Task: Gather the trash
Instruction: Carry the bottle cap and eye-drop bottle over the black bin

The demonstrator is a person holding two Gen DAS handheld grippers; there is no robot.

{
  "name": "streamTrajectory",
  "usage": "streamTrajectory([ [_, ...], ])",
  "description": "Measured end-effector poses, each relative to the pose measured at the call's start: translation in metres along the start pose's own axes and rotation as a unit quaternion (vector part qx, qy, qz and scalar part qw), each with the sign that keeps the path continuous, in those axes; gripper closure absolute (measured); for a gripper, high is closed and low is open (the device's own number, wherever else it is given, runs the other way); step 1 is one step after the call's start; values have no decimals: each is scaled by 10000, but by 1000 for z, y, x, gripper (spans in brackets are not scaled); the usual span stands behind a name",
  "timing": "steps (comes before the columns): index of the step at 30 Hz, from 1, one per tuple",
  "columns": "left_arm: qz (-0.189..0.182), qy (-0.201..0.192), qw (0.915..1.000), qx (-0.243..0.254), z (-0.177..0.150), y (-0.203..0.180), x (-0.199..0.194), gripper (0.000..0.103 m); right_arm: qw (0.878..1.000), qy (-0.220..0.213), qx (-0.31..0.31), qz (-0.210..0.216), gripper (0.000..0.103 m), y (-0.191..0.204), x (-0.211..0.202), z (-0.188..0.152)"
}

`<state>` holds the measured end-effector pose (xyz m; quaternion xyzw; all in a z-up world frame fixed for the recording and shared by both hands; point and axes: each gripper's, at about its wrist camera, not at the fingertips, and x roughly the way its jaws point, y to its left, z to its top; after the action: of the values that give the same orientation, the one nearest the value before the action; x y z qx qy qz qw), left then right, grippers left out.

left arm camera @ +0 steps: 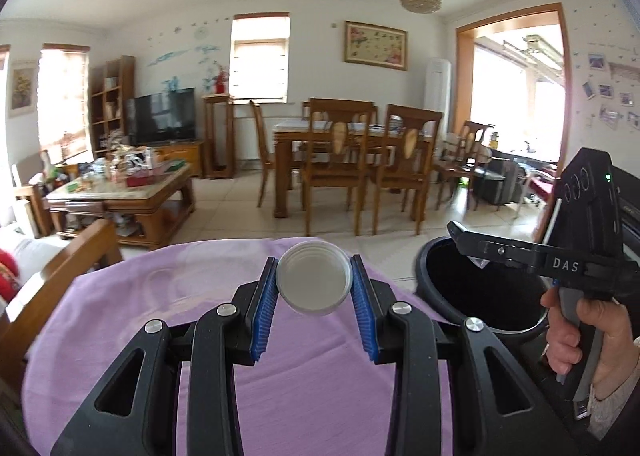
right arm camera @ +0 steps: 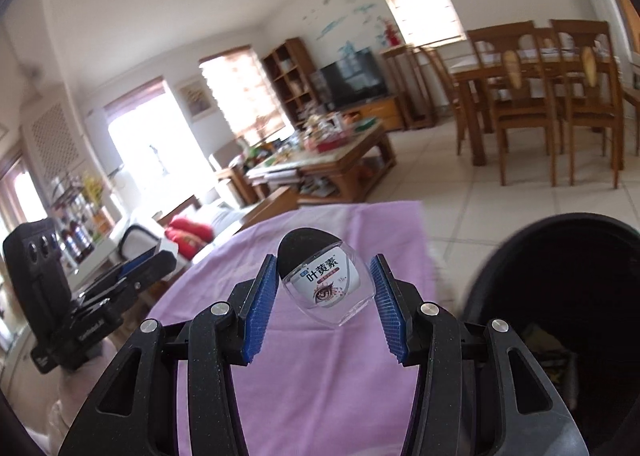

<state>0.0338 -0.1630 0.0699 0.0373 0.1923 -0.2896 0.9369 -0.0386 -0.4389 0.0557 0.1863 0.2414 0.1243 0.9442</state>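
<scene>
Pinching a white cap, the left gripper jaws are holding it above the purple-clothed desk. Right gripper jaws are gripping a small eye-drop bottle, its long axis tilted. Black bin is sitting off the desk's right edge, nearer the right gripper, so that drop likely comes first.

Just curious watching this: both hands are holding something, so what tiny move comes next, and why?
Probably the right gripper swings right over the black bin and opens. Its fingers pinch a small eye-drop bottle above the purple cloth, and the bin's mouth is close beside it. The left gripper, holding the white cap, is farther away.
</scene>
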Motion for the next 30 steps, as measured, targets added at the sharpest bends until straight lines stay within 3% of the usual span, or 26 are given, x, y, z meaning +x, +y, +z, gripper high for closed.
streamTrajectory([
  [9, -1026, 197, 9945, 91, 12, -77, 68, 68, 9951, -409, 534, -731, 55, -108, -65, -9],
  [15, -1289, 365, 9906, 268, 1, -116, 107, 67, 9888, -593, 968, -966, 55, -163, -86, -22],
  [22, -1416, 509, 9881, 318, -5, -136, 129, 67, 9839, -678, 1205, -1132, 55, -189, -94, -37],
  [30, -1546, 669, 9852, 308, -11, -139, 141, 67, 9813, -648, 1372, -1185, 55, -193, -83, -44],
])
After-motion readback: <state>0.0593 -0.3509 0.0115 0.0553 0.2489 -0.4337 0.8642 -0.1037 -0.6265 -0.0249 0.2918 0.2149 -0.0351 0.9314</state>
